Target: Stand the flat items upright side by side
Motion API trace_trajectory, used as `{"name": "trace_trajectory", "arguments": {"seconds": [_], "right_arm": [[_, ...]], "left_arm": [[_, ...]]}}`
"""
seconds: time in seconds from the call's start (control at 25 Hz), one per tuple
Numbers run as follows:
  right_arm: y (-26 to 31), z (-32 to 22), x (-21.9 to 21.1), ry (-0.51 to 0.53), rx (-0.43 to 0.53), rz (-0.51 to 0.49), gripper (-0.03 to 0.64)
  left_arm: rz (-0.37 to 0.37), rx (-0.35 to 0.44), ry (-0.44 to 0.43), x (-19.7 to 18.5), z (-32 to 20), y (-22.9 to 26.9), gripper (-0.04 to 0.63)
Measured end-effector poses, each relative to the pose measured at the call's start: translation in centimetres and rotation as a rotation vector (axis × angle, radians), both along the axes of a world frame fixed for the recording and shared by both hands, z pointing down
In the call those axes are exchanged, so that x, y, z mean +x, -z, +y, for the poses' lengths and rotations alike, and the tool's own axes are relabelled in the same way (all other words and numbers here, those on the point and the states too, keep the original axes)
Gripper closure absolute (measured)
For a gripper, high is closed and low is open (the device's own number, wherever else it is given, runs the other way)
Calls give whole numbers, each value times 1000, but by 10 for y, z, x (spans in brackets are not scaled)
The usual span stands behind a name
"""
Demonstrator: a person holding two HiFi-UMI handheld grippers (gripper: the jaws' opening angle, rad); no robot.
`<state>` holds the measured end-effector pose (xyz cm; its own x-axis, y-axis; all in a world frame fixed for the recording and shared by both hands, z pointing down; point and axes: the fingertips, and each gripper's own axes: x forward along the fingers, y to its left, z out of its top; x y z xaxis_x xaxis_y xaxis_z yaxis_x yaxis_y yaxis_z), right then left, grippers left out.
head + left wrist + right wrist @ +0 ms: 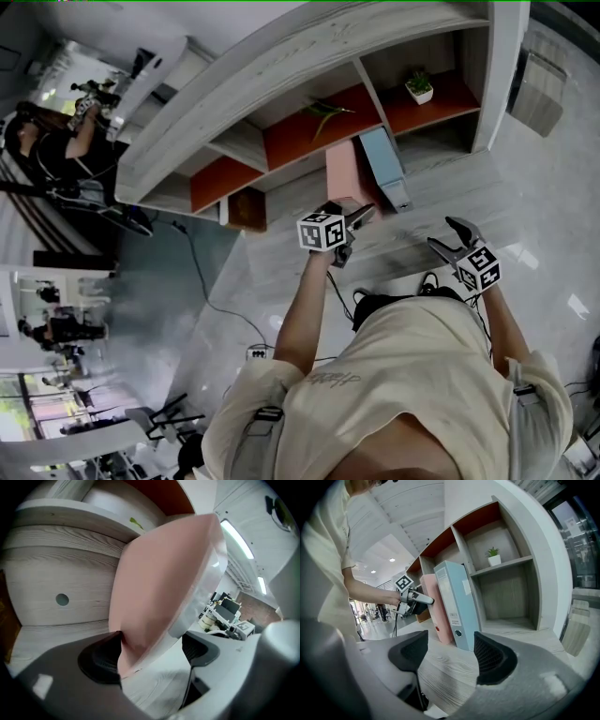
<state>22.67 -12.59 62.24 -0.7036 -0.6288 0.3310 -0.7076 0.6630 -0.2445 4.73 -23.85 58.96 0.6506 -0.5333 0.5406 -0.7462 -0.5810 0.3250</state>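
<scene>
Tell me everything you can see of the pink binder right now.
The pink binder is plain and matte, with a small red dot low on its spine. It stands upright on the wood-grain shelf, right beside the blue binder and apparently touching it. The left tool straddles one edge with its jaws apart: one pad lies close against the cover and the other is clear of it.

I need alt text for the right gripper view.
A pink binder and a blue binder stand upright side by side on a wooden shelf. The left gripper is at the pink one; the right gripper, in the foreground, is open and empty.
</scene>
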Motion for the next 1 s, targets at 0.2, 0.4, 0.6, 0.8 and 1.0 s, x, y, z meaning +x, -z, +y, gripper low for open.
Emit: {"name": "trace_trajectory", "arguments": {"seconds": [0.2,0.4,0.6,0.8,1.0], "right_arm": [[-4,3,2,-4,-13,0,316],[-9,8,6,-8,-25,5,316],[-8,9,10,-17,-23,2,316],[-8,9,9,-17,-22,-4,317],[-10,14,5,-10,-27,-5,317]], "left_arm": [[-4,1,-52,16,1,0,195],[-13,-5,-72,27,-3,0,203],[-13,-10,-69,33,-5,1,200],[-19,-13,-62,36,-6,2,199],[-14,-3,-78,35,-4,4,206]]}}
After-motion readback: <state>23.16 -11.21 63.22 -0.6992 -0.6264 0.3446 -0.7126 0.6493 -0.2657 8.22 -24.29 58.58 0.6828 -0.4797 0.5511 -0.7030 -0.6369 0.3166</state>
